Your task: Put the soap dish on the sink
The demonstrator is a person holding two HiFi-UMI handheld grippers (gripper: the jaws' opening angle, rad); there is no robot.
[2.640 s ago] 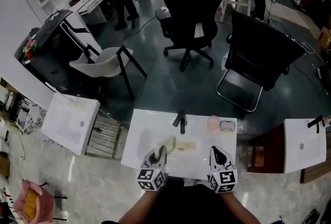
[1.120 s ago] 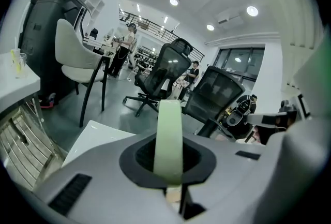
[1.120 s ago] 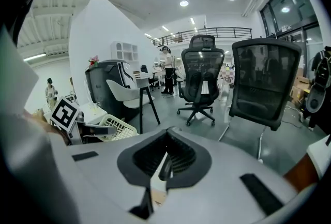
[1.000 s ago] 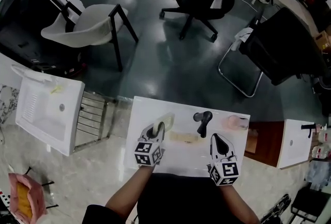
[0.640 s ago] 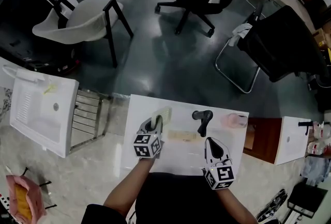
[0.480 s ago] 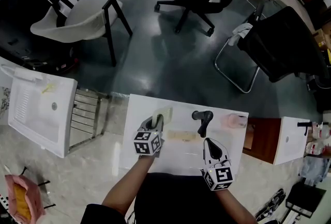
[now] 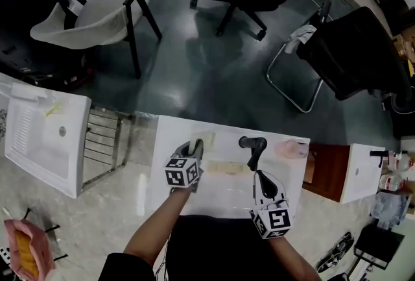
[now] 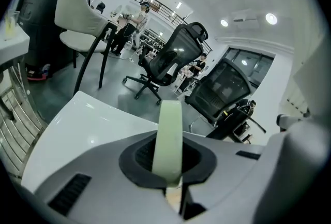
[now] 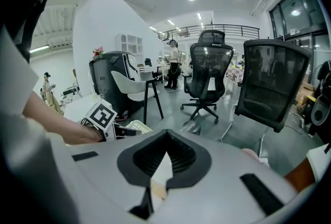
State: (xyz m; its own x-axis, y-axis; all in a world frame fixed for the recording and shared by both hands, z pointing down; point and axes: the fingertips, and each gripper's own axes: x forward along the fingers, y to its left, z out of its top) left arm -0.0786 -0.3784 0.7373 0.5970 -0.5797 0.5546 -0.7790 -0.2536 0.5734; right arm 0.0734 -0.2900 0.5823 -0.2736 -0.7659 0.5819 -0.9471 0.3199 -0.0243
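Observation:
A pale green soap dish [image 7: 202, 141] is held on edge over the back left part of the white sink top [image 7: 288, 177]. My left gripper [image 7: 193, 147] is shut on it. In the left gripper view the soap dish [image 8: 171, 132] stands upright between the jaws of the left gripper [image 8: 174, 185], with the sink's white surface [image 8: 77, 130] below it. My right gripper [image 7: 261, 178] hovers over the front right of the sink, shut and empty. The right gripper view shows the right gripper [image 9: 158, 176] closed, with the left gripper's marker cube [image 9: 101, 114] and the soap dish [image 9: 135, 126] to its left.
A black faucet [image 7: 253, 146] stands at the sink's back middle, with a pink object [image 7: 290, 148] to its right and a beige bar [image 7: 225, 169] lying beside it. Other white sinks stand at the left [image 7: 39, 134] and right [image 7: 360, 172]. Chairs [image 7: 97, 17] fill the floor beyond.
My left gripper has come down with the soap dish toward the sink's back left. The right gripper has stayed almost in place.

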